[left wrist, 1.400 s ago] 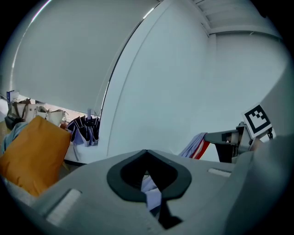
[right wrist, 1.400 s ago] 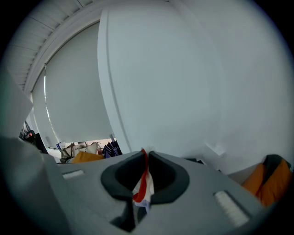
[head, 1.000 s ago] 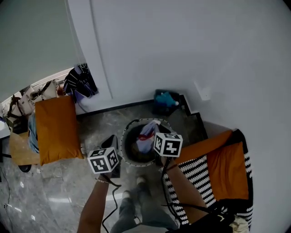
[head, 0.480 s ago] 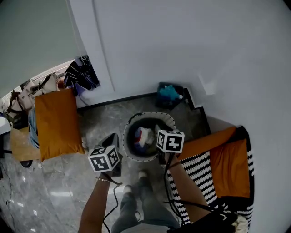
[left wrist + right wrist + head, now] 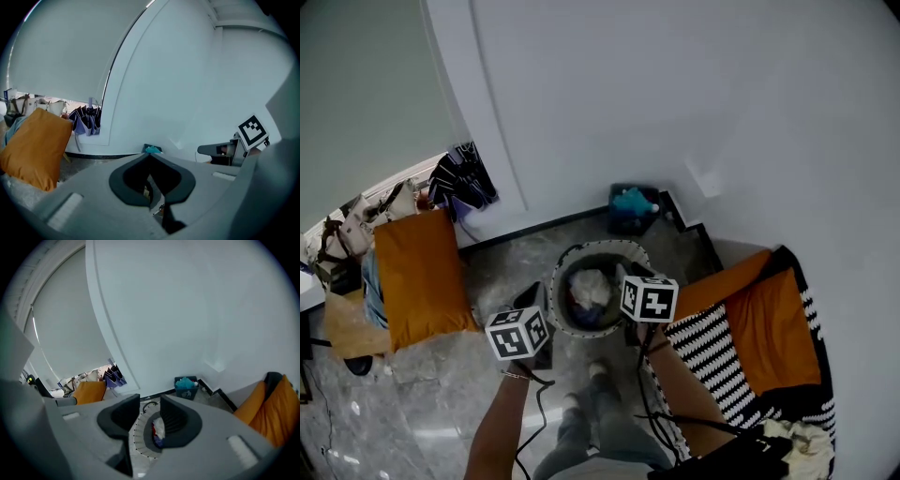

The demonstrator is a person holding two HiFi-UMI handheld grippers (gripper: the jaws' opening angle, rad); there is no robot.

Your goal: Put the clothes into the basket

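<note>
Now, right claw (image 5: 149, 404) just opened, empty

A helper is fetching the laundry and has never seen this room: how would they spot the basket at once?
Below the white wall, on the grey marbled floor between the orange cushion and the black-and-white striped seat, stands the basket. It is round, with a pale stitched rim and clothes inside, unlike the small square bin of teal stuff against the wall.
</note>
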